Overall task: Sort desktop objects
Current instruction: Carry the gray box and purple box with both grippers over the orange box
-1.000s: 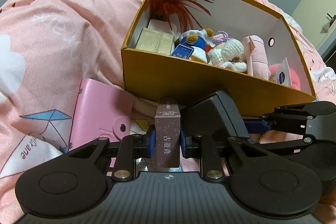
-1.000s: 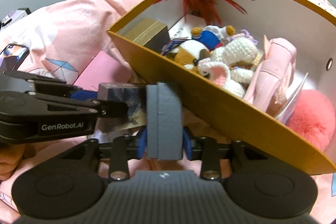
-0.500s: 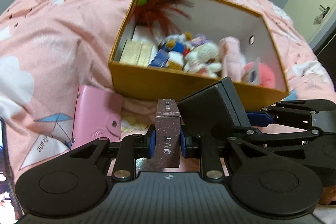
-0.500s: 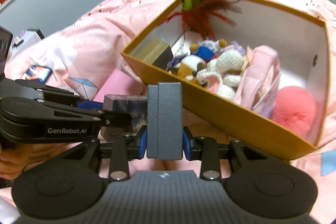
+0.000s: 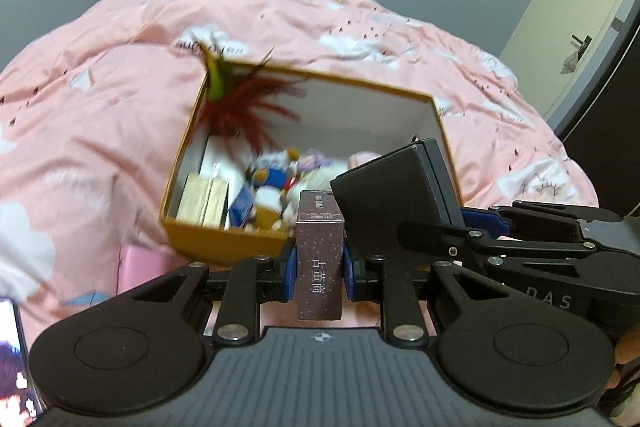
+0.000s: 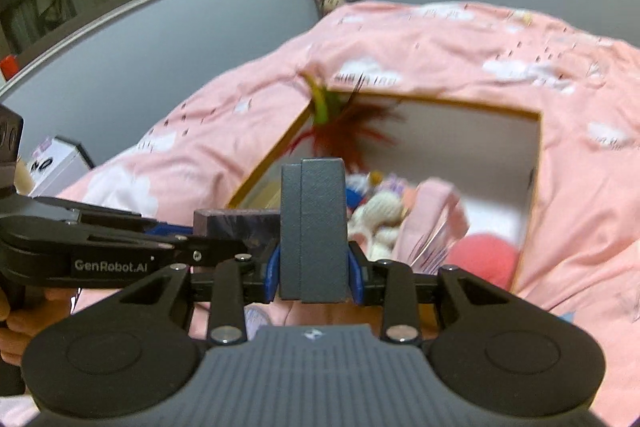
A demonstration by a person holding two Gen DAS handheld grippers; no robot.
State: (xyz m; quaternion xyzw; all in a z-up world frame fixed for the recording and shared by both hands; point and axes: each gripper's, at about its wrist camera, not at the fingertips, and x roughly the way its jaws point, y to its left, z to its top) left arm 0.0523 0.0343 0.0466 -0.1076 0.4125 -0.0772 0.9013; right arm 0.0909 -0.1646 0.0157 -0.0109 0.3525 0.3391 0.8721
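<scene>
A: What is each gripper carrying?

B: The left gripper (image 5: 320,269) is clamped on a slim brown box (image 5: 320,259), its blue pads (image 5: 291,275) pressing the two broad faces so the box stands upright between the fingers. The right gripper (image 6: 313,267) is clamped the same way on a grey case (image 6: 313,227), which also stands on end.

A: Why grip them by the flat sides?

B: Probably because the wide faces give the pads the most surface, so neither thing twists while it is carried.

A: Where is the bin?

B: The yellow carton (image 5: 224,243) lies on the pink duvet (image 5: 100,115), ahead of and below both sets of fingers. From the left gripper its near wall sits just past the fingertips; from the right gripper the opening is straight ahead, beyond the case.

A: Is there room inside?

B: It is crowded. A red feather toy (image 5: 248,107) leans in the far left corner, plush toys (image 6: 380,211) fill the middle and a pink ball (image 6: 484,255) sits to the right. The bare white floor toward the back looks like the best spot.

A: Any risk?

B: The two grippers are close together, the case just beside the box, so dropping one thing at a time seems wise.
</scene>
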